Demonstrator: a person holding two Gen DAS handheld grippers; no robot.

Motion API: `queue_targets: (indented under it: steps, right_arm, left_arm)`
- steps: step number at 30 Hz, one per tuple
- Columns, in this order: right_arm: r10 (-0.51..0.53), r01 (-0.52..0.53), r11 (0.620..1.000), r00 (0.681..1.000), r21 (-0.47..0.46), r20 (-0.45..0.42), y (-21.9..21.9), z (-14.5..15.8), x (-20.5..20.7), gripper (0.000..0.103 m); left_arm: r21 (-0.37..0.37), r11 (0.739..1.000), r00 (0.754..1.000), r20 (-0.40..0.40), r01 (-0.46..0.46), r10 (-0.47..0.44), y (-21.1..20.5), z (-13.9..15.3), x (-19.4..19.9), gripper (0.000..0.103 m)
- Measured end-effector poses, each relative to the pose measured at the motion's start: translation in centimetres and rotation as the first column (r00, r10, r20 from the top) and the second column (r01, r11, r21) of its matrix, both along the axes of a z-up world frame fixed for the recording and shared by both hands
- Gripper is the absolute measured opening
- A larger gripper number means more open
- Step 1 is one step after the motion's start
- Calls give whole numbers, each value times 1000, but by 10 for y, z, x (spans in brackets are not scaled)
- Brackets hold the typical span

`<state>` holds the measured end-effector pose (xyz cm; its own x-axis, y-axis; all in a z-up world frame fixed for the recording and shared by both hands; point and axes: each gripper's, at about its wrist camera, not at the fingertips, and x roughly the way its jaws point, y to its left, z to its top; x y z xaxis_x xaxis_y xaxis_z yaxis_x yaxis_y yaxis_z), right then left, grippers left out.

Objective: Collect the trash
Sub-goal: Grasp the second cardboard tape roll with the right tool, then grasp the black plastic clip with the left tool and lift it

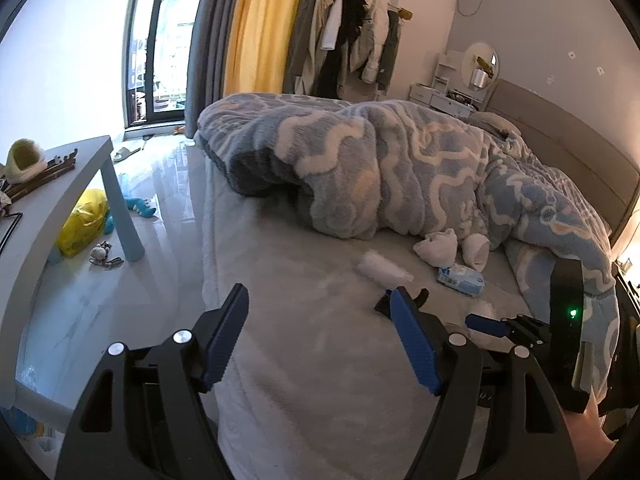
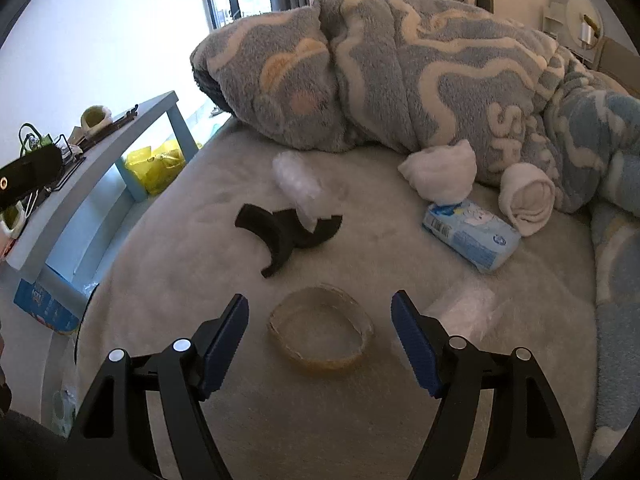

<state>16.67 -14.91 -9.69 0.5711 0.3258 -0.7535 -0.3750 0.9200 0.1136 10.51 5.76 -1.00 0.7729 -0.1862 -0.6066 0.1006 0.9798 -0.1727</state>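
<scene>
On the grey bed sheet (image 2: 200, 264) lie a clear tape roll (image 2: 321, 332), a black curved plastic piece (image 2: 280, 232), a crumpled clear wrapper (image 2: 296, 184), another clear plastic scrap (image 2: 468, 312) and a blue tissue pack (image 2: 472, 236). My right gripper (image 2: 320, 340) is open, its fingers either side of the tape roll, just above it. My left gripper (image 1: 320, 336) is open and empty over the sheet's near edge. In the left wrist view the wrapper (image 1: 382, 268) and tissue pack (image 1: 460, 280) lie ahead.
A blue patterned fleece blanket (image 2: 400, 72) is heaped across the bed, with two rolled white socks (image 2: 440, 172) at its edge. A grey-blue side table (image 1: 60, 200) stands left of the bed, a yellow bag (image 1: 82, 222) under it.
</scene>
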Motion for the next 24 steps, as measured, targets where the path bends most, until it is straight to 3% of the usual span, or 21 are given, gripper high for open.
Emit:
queue_targets:
  steps: [2,7,13,24]
  right_arm:
    - [20,-20,1000,1000,-4,-6,0,-3,-1,72]
    - [59,-60,998,998,-27,-24,6,-10,0,53]
    - [58,-58,998,998,-9,-6,-4,-5,-1,51]
    - [-26,24,989,1000,143,13,-50,24,12,51]
  left_arm:
    - [4,1000,1000,-2,7,-7,-5,-2,2,76]
    - [4,1000,1000,-6,21,-21,-17,-5,6,78]
    - [33,998,999,-20,49,-48,-34,-14,14,79]
    - [128,979,985,-80,161,-152,-72,-40,32,82]
